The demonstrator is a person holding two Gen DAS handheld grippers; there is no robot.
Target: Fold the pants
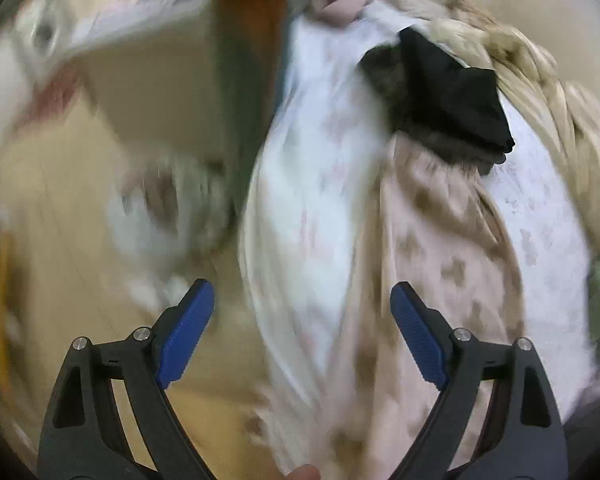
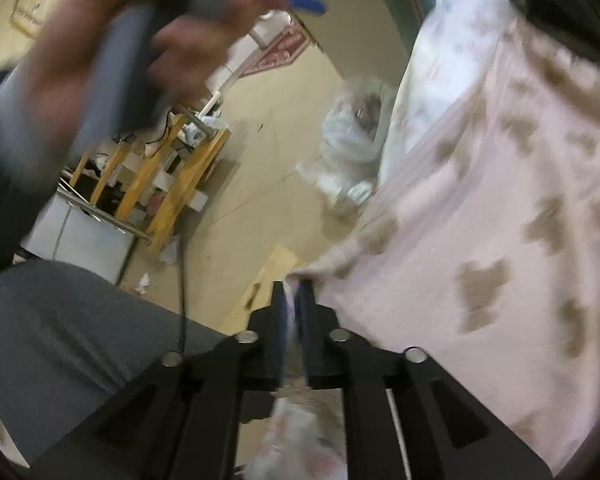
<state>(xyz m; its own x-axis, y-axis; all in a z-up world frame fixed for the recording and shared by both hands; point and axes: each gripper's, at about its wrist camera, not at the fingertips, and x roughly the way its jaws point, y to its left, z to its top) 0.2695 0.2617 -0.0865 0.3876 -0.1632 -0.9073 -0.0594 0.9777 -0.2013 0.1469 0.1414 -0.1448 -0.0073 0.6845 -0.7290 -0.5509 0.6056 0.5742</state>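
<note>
The pants point(image 2: 480, 220) are pale pink with brown bear prints and hang stretched to the right in the right wrist view. My right gripper point(image 2: 294, 292) is shut on an edge of the pants. In the left wrist view the pants point(image 1: 432, 248) hang in folds beside white printed cloth point(image 1: 312, 184), in front of my left gripper point(image 1: 302, 296), which is open and empty. The left gripper also shows blurred at the top of the right wrist view point(image 2: 300, 0), held by a hand point(image 2: 112, 40).
A black garment point(image 1: 452, 96) and a beige garment point(image 1: 532, 68) lie on the pile beyond the pants. A wooden pallet rack point(image 2: 156, 172), a plastic bag point(image 2: 352, 136) and a small rug point(image 2: 280, 48) are on the floor. My grey-clad leg point(image 2: 72, 340) is at lower left.
</note>
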